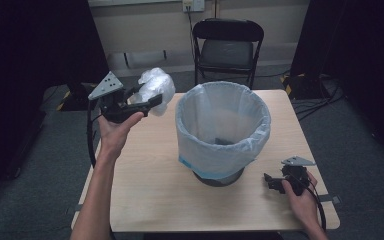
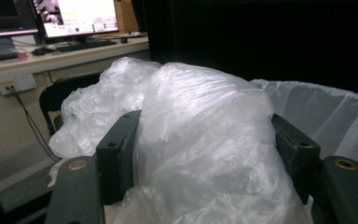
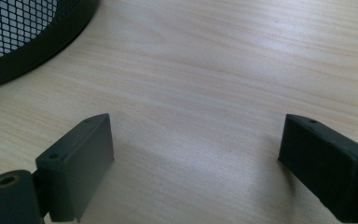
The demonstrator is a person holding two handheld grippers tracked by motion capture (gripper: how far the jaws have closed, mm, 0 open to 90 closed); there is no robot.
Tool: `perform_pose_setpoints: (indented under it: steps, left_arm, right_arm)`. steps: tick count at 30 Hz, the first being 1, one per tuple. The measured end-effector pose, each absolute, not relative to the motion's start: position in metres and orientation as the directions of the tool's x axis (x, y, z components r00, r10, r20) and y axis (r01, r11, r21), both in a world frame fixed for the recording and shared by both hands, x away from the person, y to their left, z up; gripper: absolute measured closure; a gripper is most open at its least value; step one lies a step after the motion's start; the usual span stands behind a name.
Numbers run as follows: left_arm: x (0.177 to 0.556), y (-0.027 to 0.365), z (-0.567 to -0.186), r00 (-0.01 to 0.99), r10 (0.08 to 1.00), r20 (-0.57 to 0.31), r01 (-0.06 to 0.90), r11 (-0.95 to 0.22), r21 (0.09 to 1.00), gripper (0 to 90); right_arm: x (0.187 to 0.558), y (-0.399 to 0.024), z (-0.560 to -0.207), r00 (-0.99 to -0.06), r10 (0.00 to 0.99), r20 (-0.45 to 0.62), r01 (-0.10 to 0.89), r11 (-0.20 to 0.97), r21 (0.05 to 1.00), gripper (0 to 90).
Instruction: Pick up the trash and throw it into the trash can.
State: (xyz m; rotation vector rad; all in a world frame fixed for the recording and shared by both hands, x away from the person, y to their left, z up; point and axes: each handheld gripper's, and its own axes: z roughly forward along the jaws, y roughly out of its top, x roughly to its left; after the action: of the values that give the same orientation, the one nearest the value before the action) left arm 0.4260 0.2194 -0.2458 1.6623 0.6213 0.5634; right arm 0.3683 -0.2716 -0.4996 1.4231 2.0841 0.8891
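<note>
— Bag (image 1: 156, 89): where is it?
— Crumpled clear plastic, pinched between the jaws of the left hand-held gripper (image 1: 147, 102), raised above the worktop's (image 1: 150, 175) far left corner, just left of the bin (image 1: 223, 131). In the left gripper view the bag (image 2: 200, 140) bulges out between and over both jaws, with the bin's white liner (image 2: 326, 112) close behind it.
— And the right hand-held gripper (image 1: 271, 182)?
— Low at the worktop's near right, held in the right hand (image 1: 300, 197), jaws spread wide with nothing between them. Its own view looks down at bare wood (image 3: 200, 93), with the bin's black mesh base (image 3: 23, 32) at the upper left.
— What about the bin?
— Upright mid-worktop, liner folded over its rim. A black folding chair (image 1: 227, 47) stands beyond the worktop.
</note>
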Motion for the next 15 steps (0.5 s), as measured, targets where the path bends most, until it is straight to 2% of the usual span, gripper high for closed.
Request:
perform_pose_setpoints:
  steps: [15]
  left_arm:
    - [0.424,0.177,-0.216,0.801,0.595,0.063,0.016,-0.127,0.992,36.0]
  right_arm:
    - [0.369,-0.272,-0.5,-0.361,0.933,-0.016,0.634,0.258,0.729,8.9]
